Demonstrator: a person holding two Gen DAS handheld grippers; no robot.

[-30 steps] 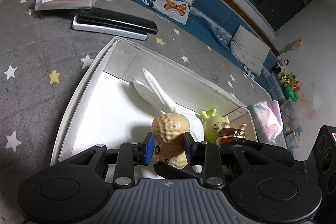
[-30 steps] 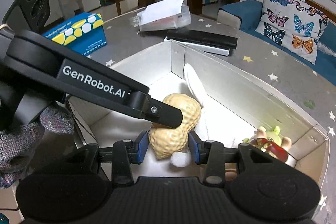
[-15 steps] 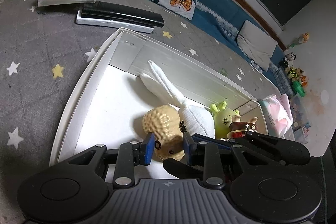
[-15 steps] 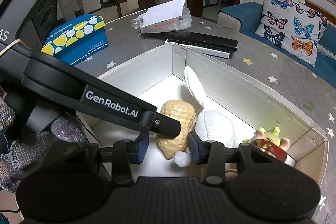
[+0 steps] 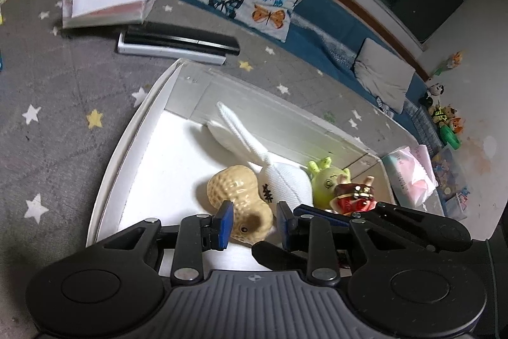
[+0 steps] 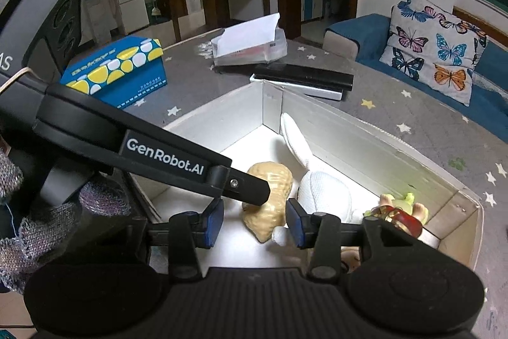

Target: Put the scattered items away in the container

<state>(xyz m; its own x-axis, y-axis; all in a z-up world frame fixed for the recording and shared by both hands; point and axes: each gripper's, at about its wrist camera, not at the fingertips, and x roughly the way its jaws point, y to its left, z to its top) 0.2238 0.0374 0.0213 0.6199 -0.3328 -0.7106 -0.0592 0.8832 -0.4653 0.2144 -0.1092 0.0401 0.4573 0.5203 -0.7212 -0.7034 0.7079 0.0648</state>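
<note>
Both claws, left claw (image 5: 254, 223) and right claw (image 6: 253, 222), spread above peanut toy (image 5: 236, 200) in box (image 5: 133, 129).

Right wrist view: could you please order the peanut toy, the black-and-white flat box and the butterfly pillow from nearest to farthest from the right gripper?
From the right gripper:
1. Peanut toy, just ahead between the fingers, inside the white box.
2. Black-and-white flat box, beyond the box's far corner.
3. Butterfly pillow, far right on the sofa.

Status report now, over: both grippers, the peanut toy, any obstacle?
Left gripper open. Right gripper open. Peanut toy lying in white box beside rabbit plush. No obstacle seen.
</note>
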